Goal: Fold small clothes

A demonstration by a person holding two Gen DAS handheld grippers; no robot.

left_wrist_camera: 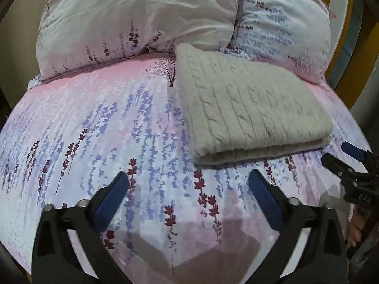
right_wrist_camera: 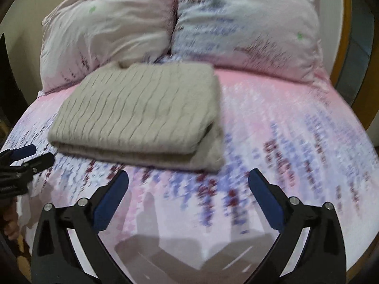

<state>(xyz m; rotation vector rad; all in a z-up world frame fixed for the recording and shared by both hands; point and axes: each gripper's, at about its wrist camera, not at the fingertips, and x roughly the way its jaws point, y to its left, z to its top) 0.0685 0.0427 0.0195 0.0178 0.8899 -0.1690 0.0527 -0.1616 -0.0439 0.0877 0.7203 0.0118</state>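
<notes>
A grey cable-knit garment (left_wrist_camera: 248,108) lies folded in a flat rectangle on the bed, its folded edge toward me. It also shows in the right wrist view (right_wrist_camera: 139,113), which is blurred. My left gripper (left_wrist_camera: 189,179) is open and empty, hovering over the sheet just in front of and left of the garment. My right gripper (right_wrist_camera: 188,179) is open and empty, in front of and right of the garment. The right gripper also appears at the right edge of the left wrist view (left_wrist_camera: 341,153). The left gripper appears at the left edge of the right wrist view (right_wrist_camera: 35,156).
The bed (left_wrist_camera: 94,142) has a pink and lavender flower-print sheet. Two matching pillows (left_wrist_camera: 132,19) (left_wrist_camera: 284,30) lean at the head, right behind the garment. A wooden headboard edge (left_wrist_camera: 355,59) runs along the right. A person's bare foot (left_wrist_camera: 355,229) shows at lower right.
</notes>
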